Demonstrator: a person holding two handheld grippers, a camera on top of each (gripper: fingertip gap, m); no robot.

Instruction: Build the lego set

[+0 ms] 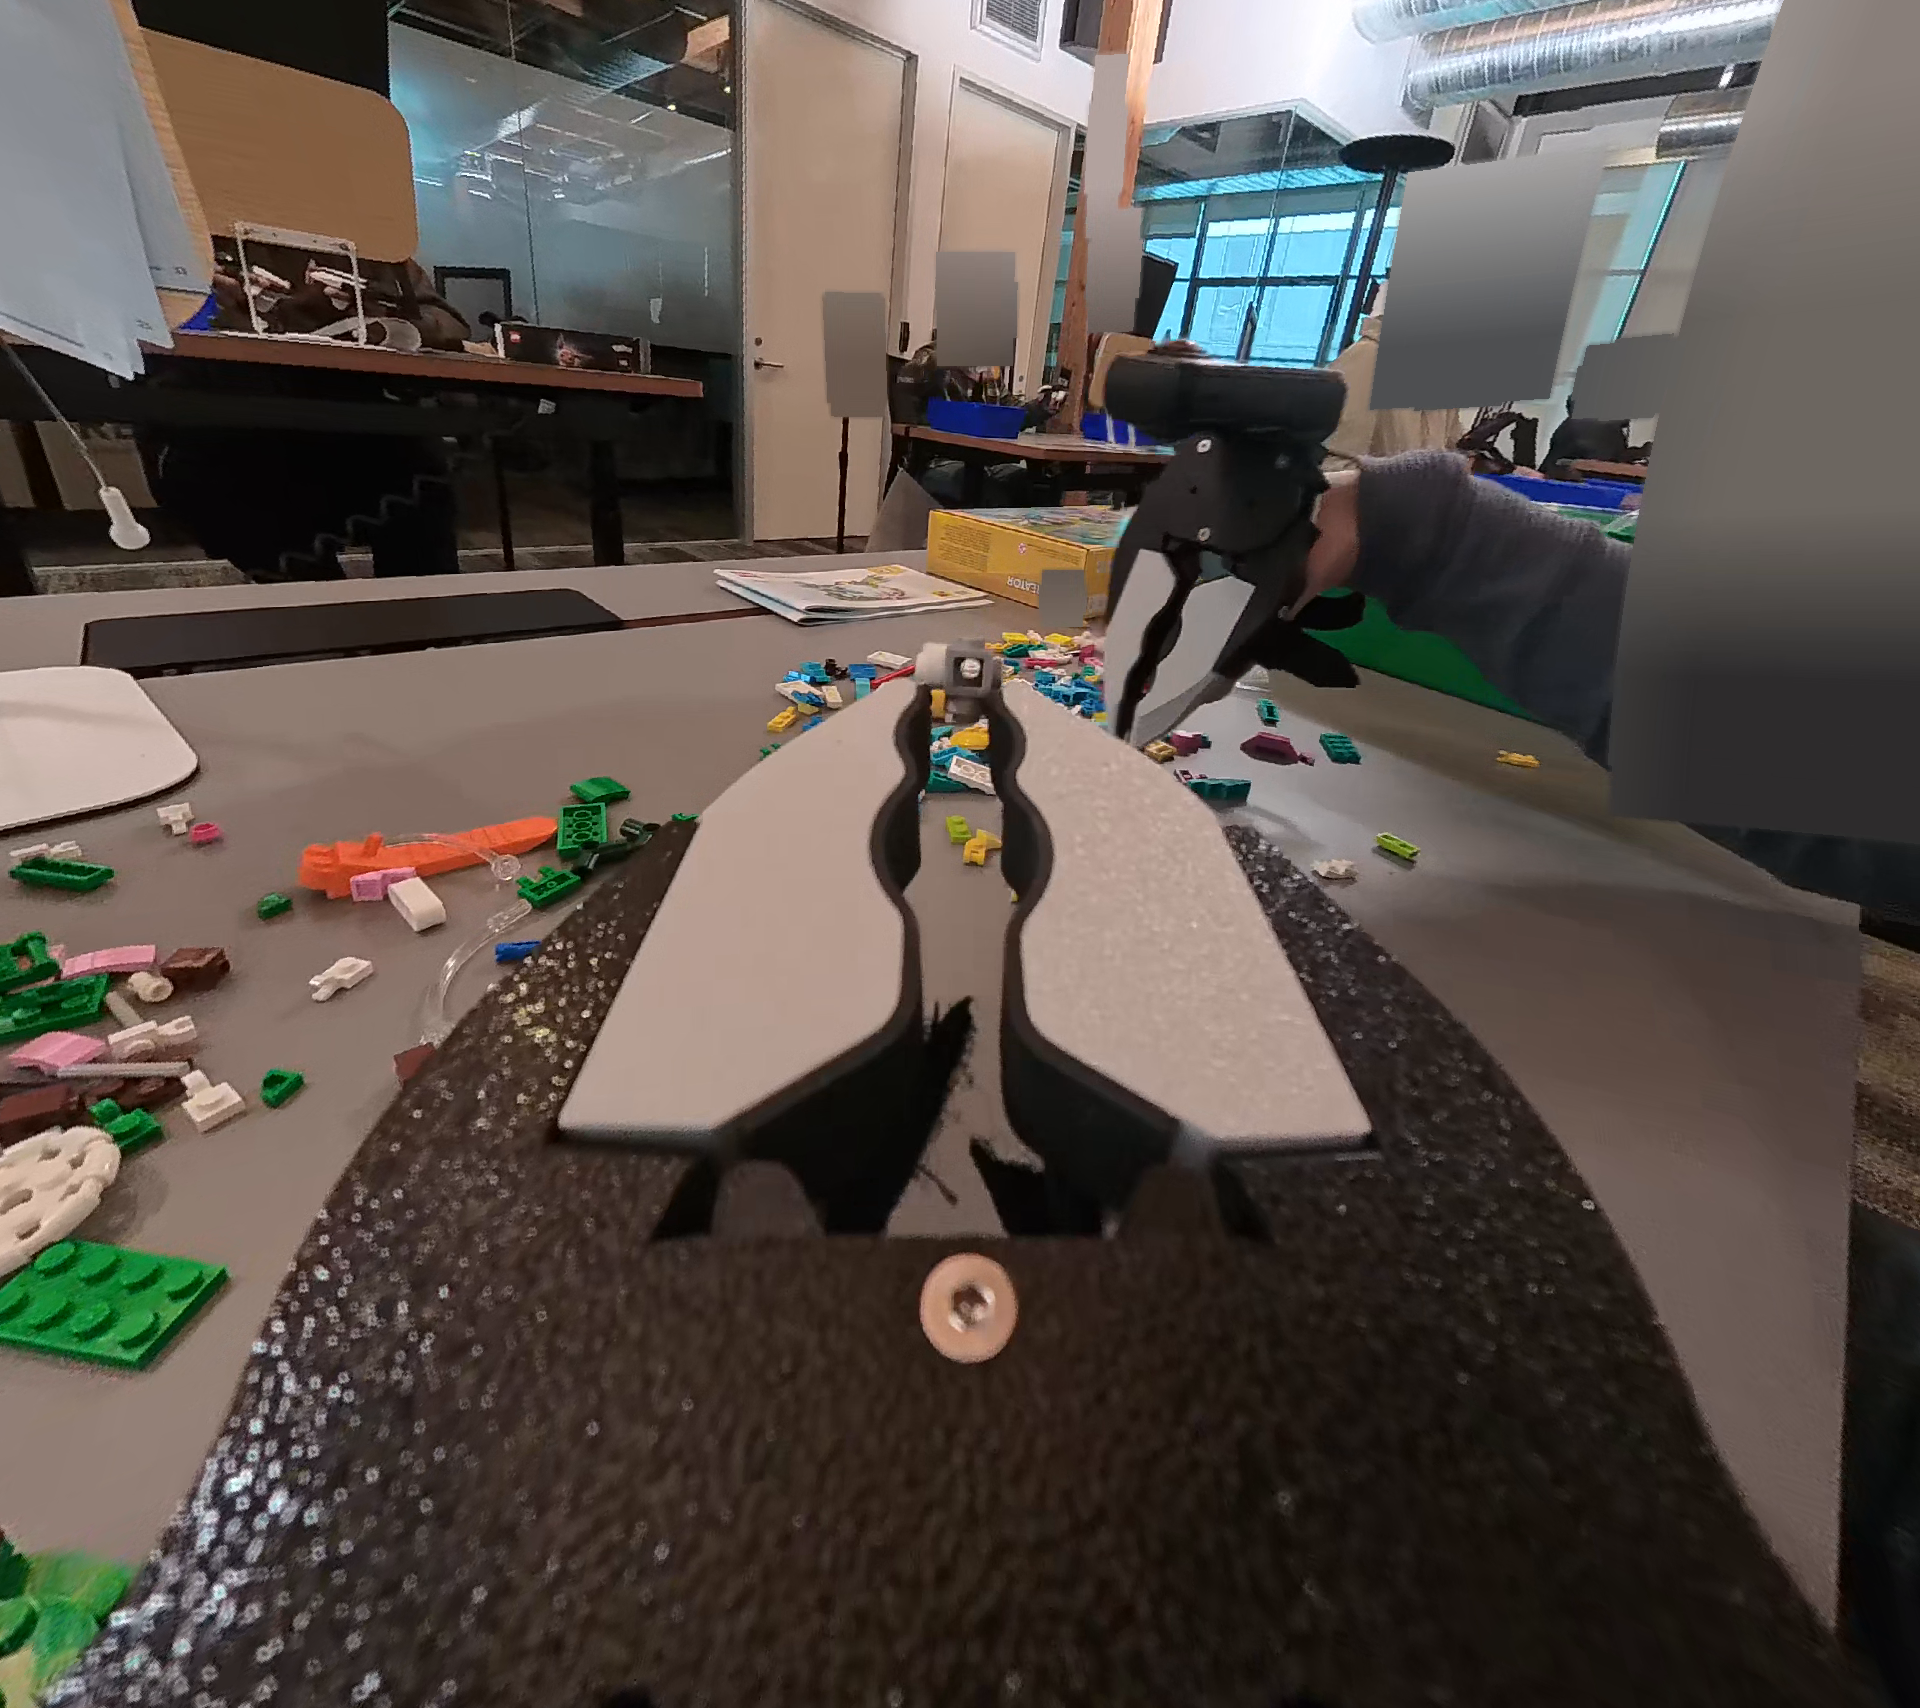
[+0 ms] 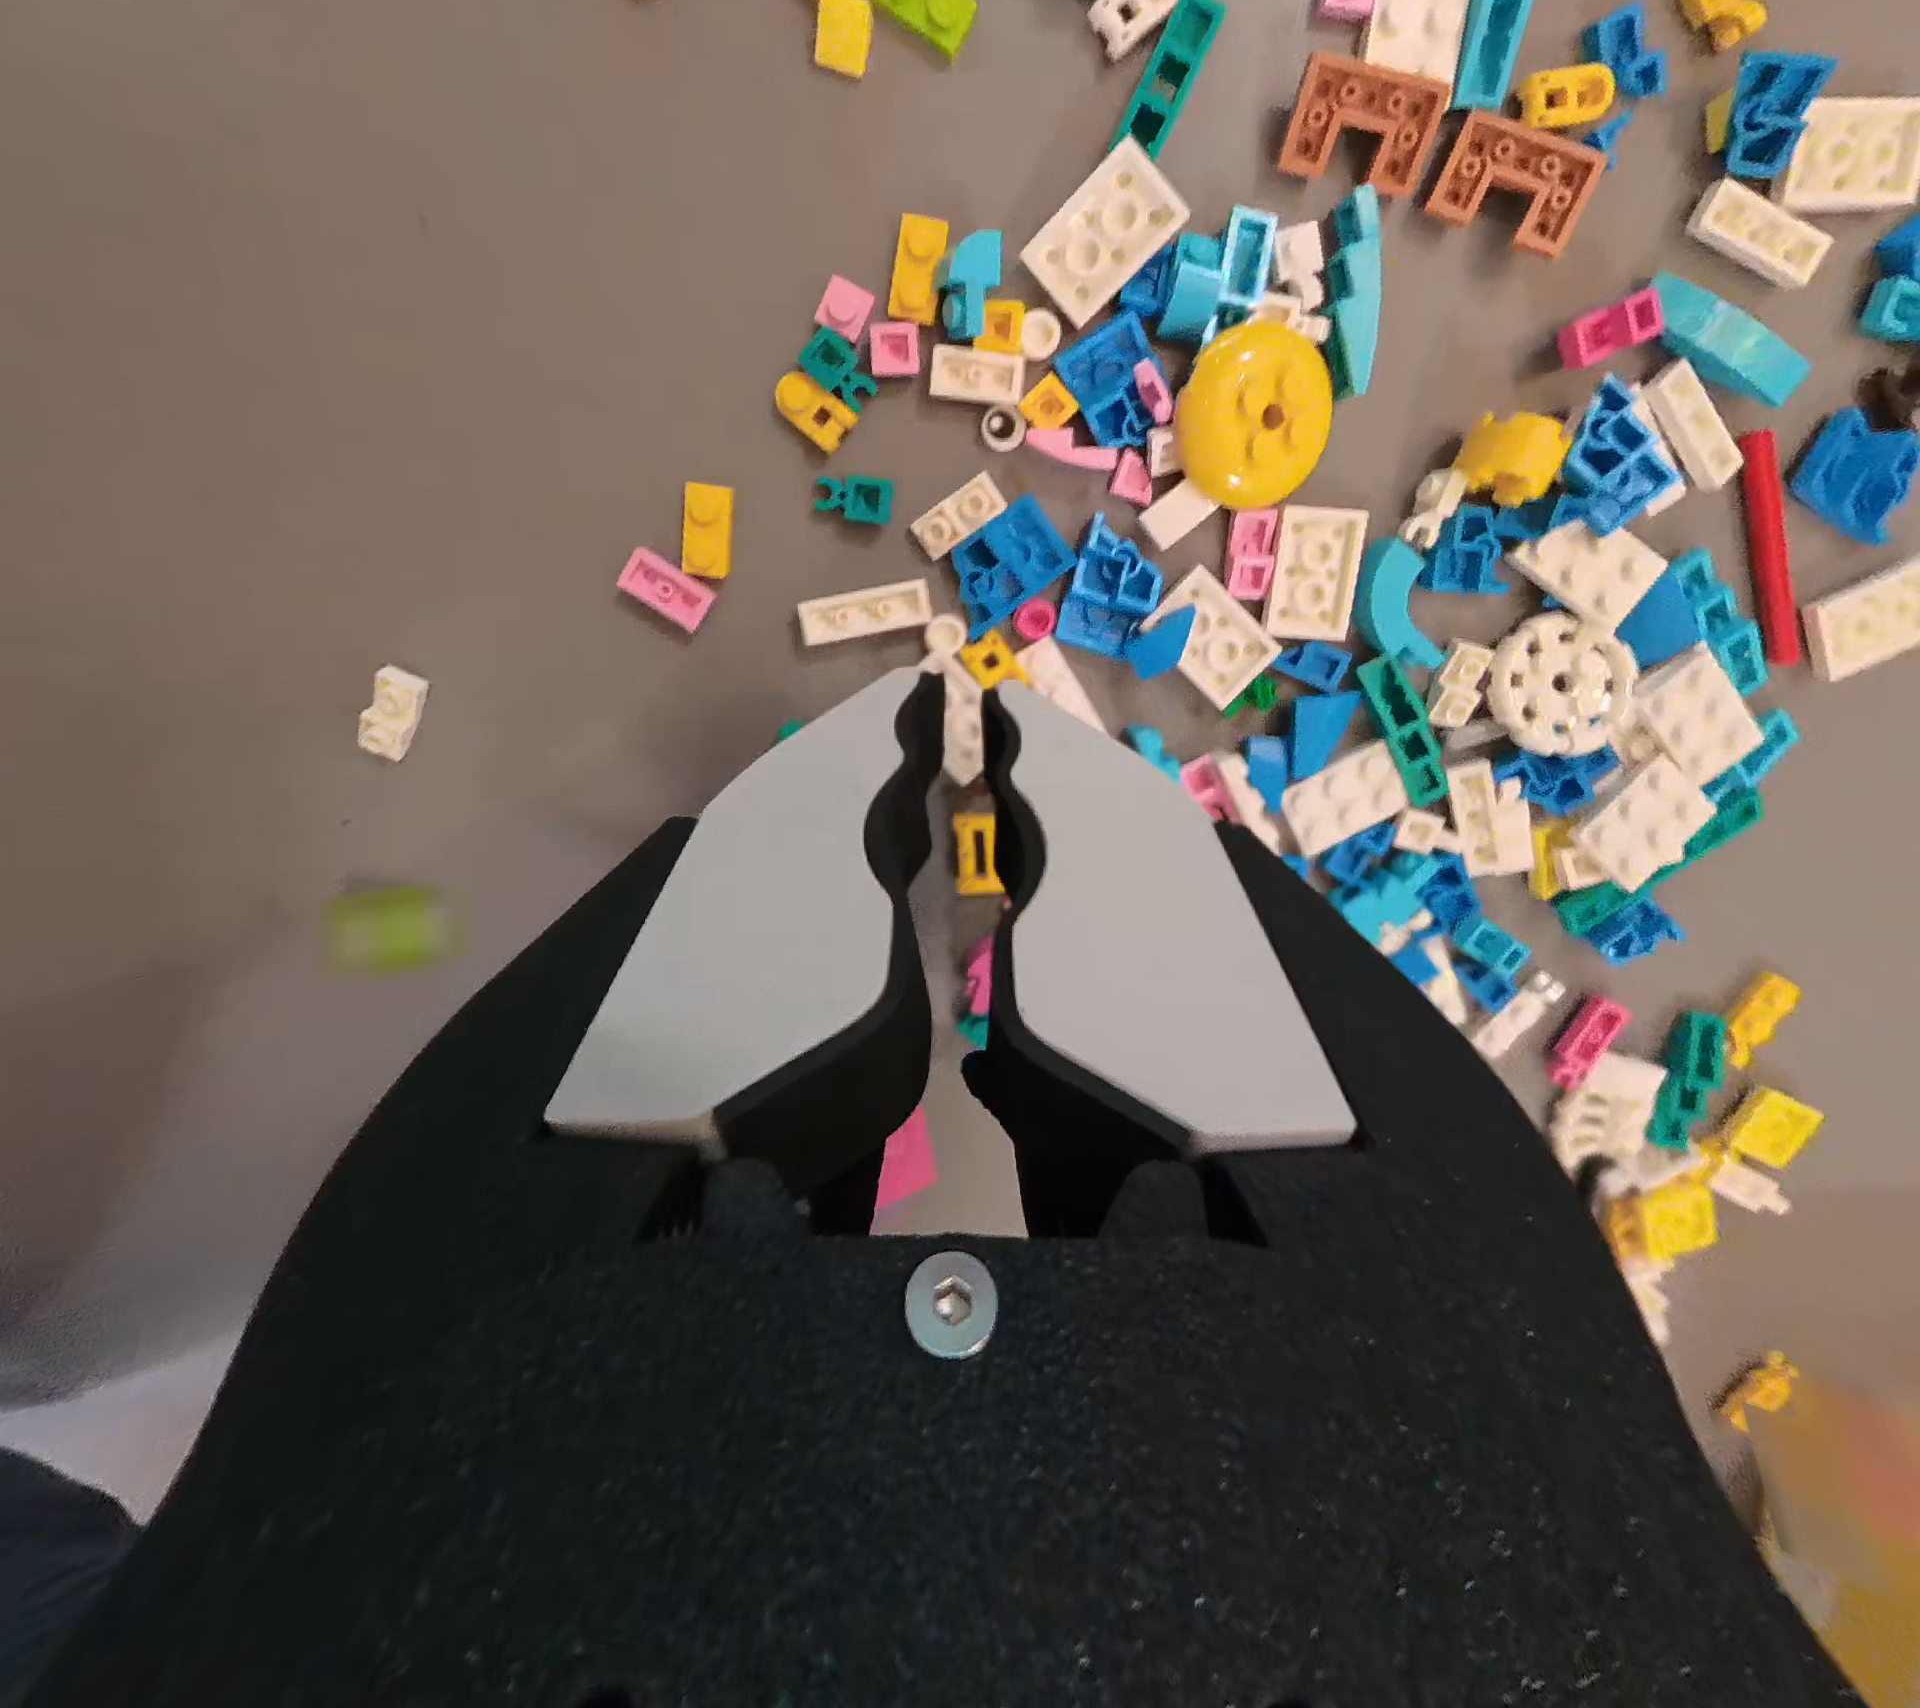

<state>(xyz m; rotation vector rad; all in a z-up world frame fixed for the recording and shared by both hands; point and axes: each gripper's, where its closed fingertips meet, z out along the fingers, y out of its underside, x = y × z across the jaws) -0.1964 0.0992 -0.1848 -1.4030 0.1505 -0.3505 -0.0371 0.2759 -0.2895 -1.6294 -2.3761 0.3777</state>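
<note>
My left gripper (image 1: 961,684) is shut on a small grey lego assembly (image 1: 961,671) and holds it at its fingertips, above the grey table. My right gripper (image 2: 958,694) points down at the left edge of a pile of loose bricks (image 2: 1351,515). Its jaws are closed on a small white lego piece (image 2: 961,728) that lies on the table. In the left wrist view the right gripper (image 1: 1135,728) touches down in the coloured pile (image 1: 1049,671), just right of the grey assembly.
Green, pink, brown and white pieces and an orange piece (image 1: 416,858) lie at the left. A green plate (image 1: 104,1300) lies near the front left. An instruction booklet (image 1: 852,593) and a yellow box (image 1: 1023,552) stand behind the pile. A yellow wheel (image 2: 1252,417) sits in the pile. About 25 cm separates my left fingertips from my right.
</note>
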